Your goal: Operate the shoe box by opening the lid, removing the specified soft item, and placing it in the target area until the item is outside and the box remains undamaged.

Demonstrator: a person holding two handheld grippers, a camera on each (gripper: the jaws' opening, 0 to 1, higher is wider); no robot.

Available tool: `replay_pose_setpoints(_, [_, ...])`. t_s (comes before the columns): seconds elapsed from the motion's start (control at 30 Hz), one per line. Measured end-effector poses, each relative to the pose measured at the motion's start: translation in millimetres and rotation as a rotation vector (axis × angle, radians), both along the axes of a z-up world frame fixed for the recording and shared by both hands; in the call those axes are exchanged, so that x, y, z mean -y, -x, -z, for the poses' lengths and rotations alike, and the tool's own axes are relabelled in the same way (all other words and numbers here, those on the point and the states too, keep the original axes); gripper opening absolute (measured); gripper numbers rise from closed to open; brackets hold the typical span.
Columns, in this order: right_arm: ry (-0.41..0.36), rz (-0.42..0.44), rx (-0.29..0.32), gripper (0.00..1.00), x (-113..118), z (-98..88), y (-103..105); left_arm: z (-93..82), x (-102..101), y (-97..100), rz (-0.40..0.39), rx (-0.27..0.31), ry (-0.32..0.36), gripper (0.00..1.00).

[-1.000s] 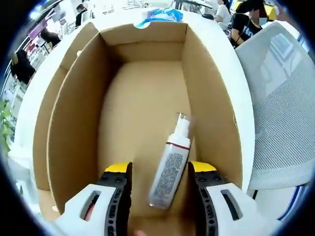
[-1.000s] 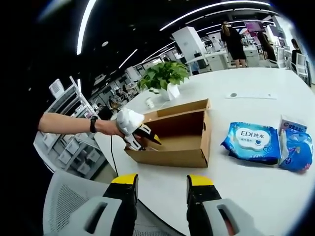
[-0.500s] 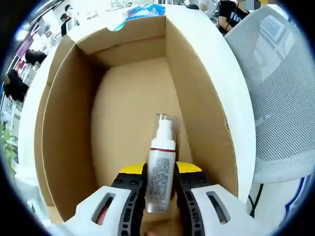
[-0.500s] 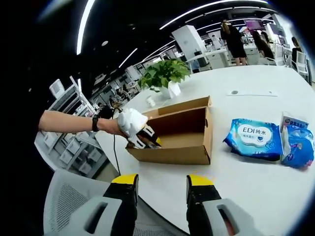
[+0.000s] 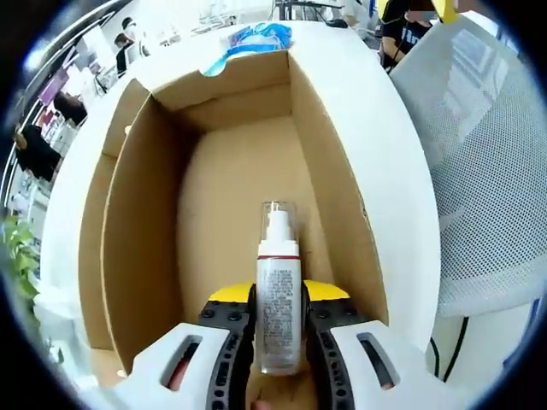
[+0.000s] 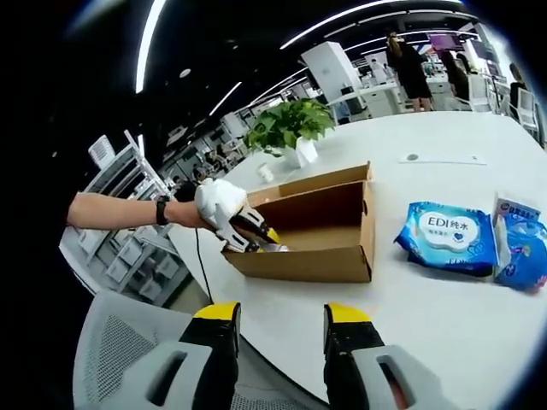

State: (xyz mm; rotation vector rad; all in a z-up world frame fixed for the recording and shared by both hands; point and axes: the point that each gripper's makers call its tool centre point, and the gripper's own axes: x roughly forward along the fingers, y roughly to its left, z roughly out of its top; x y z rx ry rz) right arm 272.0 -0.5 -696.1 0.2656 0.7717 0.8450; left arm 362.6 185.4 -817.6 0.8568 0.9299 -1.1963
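Left gripper view: left tool, lower centre, jaws clamped on a white pump bottle with red band and clear cap, held over the floor of the open cardboard box; blue packet beyond the box, top; mesh chair, right. Right gripper view: right tool, bottom centre, jaws parted, nothing between them; box on the white surface, centre; blue wipes pack, right; potted plant, upper centre.

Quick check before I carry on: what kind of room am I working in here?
Probably an open-plan office or lab: a large white table, a mesh office chair, a potted plant, long ceiling light strips, and people standing at desks behind.
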Motion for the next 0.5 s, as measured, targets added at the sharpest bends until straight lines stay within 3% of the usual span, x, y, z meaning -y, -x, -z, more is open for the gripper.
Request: replay_pose_setpoints(0.5, [0.002, -0.027, 0.013, 0.36, -9, 0.5, -5, -43.0, 18, -2.5, 0.011, 0.083, 0.090, 0.20])
